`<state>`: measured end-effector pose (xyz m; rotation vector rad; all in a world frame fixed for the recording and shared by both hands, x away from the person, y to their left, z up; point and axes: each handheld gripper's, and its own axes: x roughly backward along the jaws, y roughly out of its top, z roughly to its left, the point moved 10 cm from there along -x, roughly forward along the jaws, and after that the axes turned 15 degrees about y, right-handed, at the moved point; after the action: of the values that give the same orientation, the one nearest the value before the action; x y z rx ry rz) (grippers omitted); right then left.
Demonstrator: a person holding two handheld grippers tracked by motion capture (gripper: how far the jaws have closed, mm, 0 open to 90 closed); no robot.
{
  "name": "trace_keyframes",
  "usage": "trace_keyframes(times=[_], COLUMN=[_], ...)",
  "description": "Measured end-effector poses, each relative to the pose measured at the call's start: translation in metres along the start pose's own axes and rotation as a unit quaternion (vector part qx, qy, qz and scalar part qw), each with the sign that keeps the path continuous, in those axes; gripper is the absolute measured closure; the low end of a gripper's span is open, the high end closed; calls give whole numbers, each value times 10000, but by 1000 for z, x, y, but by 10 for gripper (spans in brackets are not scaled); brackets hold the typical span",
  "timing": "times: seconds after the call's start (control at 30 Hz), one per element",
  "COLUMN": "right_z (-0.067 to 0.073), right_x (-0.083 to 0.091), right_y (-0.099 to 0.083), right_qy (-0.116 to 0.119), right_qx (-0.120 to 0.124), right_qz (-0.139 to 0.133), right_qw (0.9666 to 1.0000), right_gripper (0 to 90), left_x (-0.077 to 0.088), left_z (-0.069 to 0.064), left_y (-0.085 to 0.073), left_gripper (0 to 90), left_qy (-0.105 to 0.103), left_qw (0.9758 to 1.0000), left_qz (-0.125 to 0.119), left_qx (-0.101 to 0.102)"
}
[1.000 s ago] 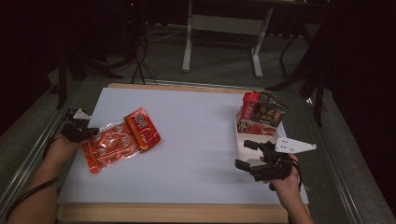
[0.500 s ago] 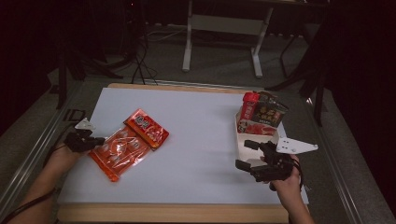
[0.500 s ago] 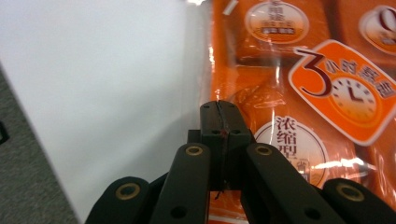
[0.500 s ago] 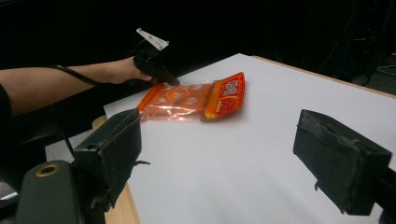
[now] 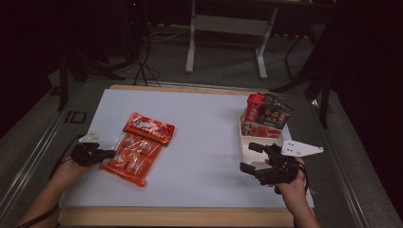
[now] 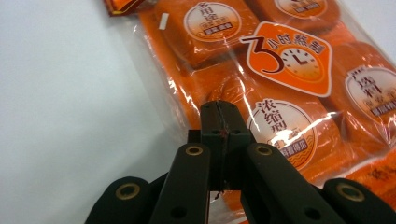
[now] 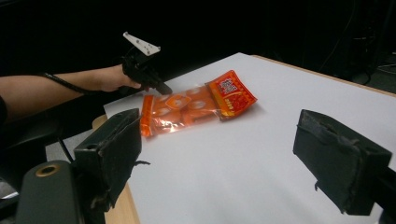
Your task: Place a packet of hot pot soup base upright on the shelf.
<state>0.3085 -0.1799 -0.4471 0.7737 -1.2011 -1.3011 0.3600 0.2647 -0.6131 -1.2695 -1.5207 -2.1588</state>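
We pinch the clear edge of the orange cellophane snack pack [image 5: 135, 149] in our left tool [image 6: 219, 116], dragging it across the white tabletop [image 5: 204, 142]. Our right tool [image 7: 219, 154] waits wide apart, holding nothing. Next move likely calls for steady pulling toward the white cardboard box [image 5: 259, 142].

Orange snack pack [image 5: 138, 149], clear wrap (red header), flat, table's left
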Motion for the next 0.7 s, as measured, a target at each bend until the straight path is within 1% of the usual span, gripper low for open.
trace_keyframes(times=[0.03,0.07,0.1,0.17,0.23,0.3,0.43,0.47,0.53,0.57,0.6,0.67,0.7], right_z=[0,0,0,0,0,0,0,1,0,0,0,1,1], right_x=[0,0,0,0,0,0,0,0,0,0,0,0,0], right_y=[0,0,1,1,1,1,1,0,0,0,0,0,-1], right_qy=[-12,-13,1,-11,11,-10,-12,-1,-1,-8,-5,-1,-3], right_qx=[9,17,10,21,9,25,33,31,17,22,17,15,13], right_qz=[11,5,-13,-1,-16,3,15,11,10,18,13,20,24], right_qw=[10000,10000,10000,10000,10000,10000,10000,10000,10000,10000,10000,10000,10000], right_gripper=[153,153,152,153,153,152,152,152,152,153,153,153,153], left_x=[0,1,1,3,4,4,4,4,1,0,-2,-5,-6], left_z=[-3,-5,-8,-13,-19,-23,-26,-25,-18,-12,-5,4,8], left_y=[0,0,1,1,2,3,4,4,7,8,11,16,19], left_gripper=[900,900,900,900,900,900,900,900,900,900,900,899,897], left_qy=[-30,-41,-71,-134,-245,-283,-320,-289,-55,52,195,313,356], left_qw=[10000,10000,10000,9998,9996,9994,9992,9992,9996,9997,9995,9992,9988], left_qz=[-12,-18,-28,-38,-48,-55,-42,-49,-36,-54,-171,-257,-307], left_qx=[1,-54,-49,-119,-137,-203,-228,-264,-289,-240,-167,0,128])
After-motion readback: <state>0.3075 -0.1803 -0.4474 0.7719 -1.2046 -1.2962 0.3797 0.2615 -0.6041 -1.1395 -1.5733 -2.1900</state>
